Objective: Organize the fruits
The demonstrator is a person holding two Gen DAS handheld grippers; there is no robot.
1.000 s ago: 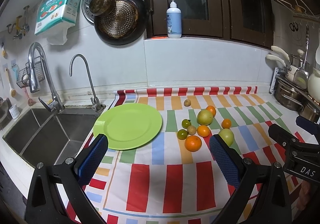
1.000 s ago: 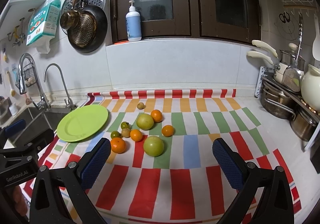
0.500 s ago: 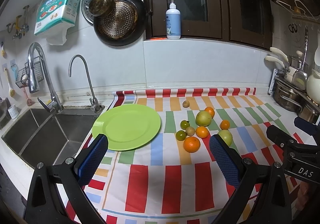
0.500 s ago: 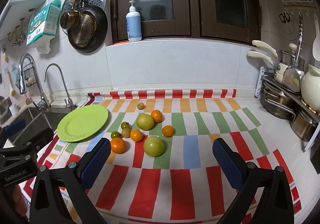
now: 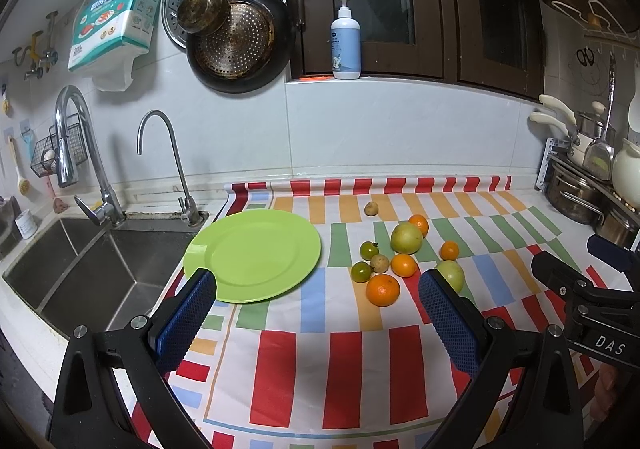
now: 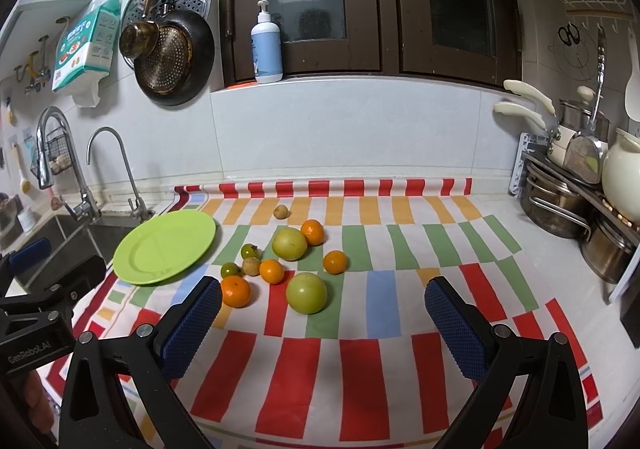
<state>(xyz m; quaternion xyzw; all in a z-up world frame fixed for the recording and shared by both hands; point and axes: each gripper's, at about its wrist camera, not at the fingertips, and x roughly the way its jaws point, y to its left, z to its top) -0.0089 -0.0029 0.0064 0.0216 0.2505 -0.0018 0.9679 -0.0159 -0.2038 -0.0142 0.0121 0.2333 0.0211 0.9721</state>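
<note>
An empty green plate (image 5: 254, 253) (image 6: 166, 245) lies on the striped mat beside the sink. To its right sits a loose cluster of fruit: several oranges, the nearest one (image 5: 383, 289) (image 6: 236, 291), two big yellow-green fruits (image 5: 406, 237) (image 6: 307, 292), two small dark green ones (image 5: 361, 271), a small tan fruit (image 5: 379, 263) and a lone tan one farther back (image 5: 371, 208). My left gripper (image 5: 318, 315) is open, held above the mat in front of the plate and fruit. My right gripper (image 6: 323, 319) is open too, just short of the nearest fruits, with nothing between its fingers.
A steel sink (image 5: 76, 261) with two taps lies left of the plate. Pots and a kettle fill the rack (image 6: 568, 205) at the right. Pans hang on the back wall, and a soap bottle (image 5: 345, 45) stands on the window ledge.
The left wrist view has shifted slightly right, so plate and fruit sit a little further left in frame. The right gripper has barely moved. Both stay open.
</note>
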